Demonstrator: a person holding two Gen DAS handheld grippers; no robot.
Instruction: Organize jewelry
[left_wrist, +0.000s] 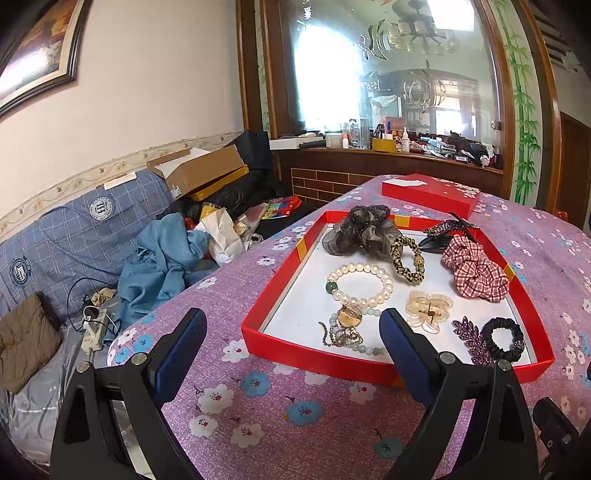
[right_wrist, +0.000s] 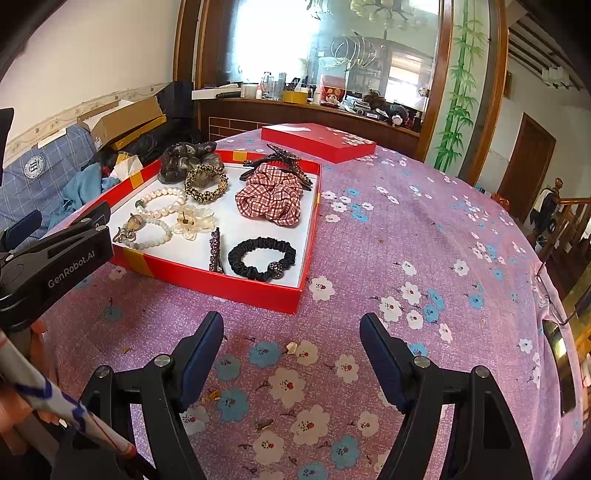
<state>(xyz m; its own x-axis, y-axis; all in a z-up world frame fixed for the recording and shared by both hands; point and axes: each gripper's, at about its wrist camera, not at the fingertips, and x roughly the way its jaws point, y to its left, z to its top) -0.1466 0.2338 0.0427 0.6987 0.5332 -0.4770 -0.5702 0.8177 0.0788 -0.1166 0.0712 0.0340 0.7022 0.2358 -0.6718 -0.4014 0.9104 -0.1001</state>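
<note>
My left hand-held gripper (left_wrist: 291, 332) was the nearer one: it hung at the near rim of the red box (left_wrist: 314, 356), jaws wide and empty, with the pearl bracelet (left_wrist: 360, 282) just ahead. My right hand-held gripper (right_wrist: 291, 336), also open and holding nothing, sat over bare bench (right_wrist: 424, 229); the box lay ahead and to its left, the black scrunchie (right_wrist: 262, 258) closest. Everything already lay inside: a grey scrunchie (left_wrist: 354, 229), leopard hair tie (left_wrist: 406, 264), plaid scrunchie (left_wrist: 476, 273), clear flower clip (left_wrist: 428, 310) and purple leaf clip (left_wrist: 472, 338). The lid (left_wrist: 430, 194) lay beyond, well apart.
</note>
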